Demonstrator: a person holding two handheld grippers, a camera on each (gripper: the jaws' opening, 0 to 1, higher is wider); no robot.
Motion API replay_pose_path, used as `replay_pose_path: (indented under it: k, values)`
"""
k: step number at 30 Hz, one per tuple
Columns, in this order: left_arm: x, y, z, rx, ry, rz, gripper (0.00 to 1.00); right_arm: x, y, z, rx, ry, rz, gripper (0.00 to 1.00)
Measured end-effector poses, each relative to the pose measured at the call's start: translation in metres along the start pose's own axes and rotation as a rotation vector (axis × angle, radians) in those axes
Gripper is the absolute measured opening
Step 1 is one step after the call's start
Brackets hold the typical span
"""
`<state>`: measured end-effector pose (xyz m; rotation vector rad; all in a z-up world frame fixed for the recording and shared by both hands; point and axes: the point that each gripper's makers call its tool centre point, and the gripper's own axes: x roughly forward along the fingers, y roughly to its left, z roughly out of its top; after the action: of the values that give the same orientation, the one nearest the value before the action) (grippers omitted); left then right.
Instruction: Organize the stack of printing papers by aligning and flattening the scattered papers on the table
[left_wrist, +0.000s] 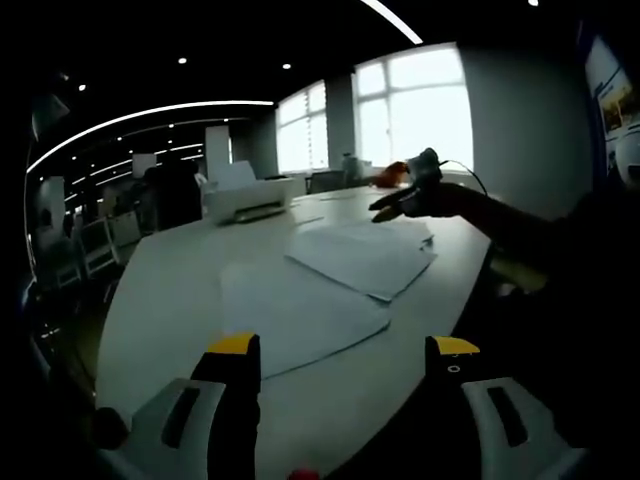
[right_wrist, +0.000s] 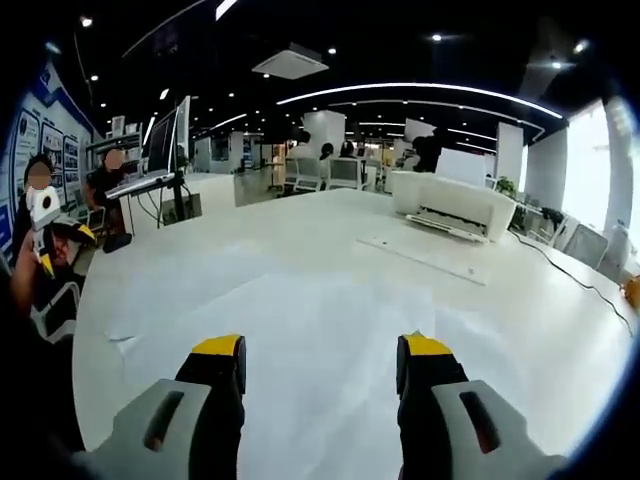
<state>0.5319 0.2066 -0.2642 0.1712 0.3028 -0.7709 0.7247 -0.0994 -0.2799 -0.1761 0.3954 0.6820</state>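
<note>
White printer on table; office chairs beyond; bright windows.

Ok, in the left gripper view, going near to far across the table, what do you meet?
Left hand-held gripper with yellow-tipped jaws → single loose white paper sheet → untidy stack of white printing papers → right hand-held gripper reaching in over the table → white boxy printer.

Your left gripper view looks from low at the near edge of the white table, facing the windows, with the papers near at 12 o'clock. Your right gripper view hovers close over the tabletop, facing the office interior (away from the windows). Both views share the printer: 11 o'clock in the left gripper view, 1 o'clock in the right.
</note>
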Motion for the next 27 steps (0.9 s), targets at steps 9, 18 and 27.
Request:
replay_pose_path:
  k: [9, 18, 27]
  values:
    - [0.003, -0.001, -0.001, -0.002, 0.004, -0.003, 0.70, 0.004, -0.001, -0.001, 0.008, 0.006, -0.005, 0.56]
    - [0.004, -0.002, -0.001, -0.003, 0.006, -0.003, 0.70, 0.009, 0.004, 0.004, 0.015, -0.016, 0.012, 0.58]
    - [0.003, 0.000, -0.002, -0.003, 0.008, -0.006, 0.70, 0.020, -0.005, 0.012, 0.012, -0.020, 0.011, 0.58]
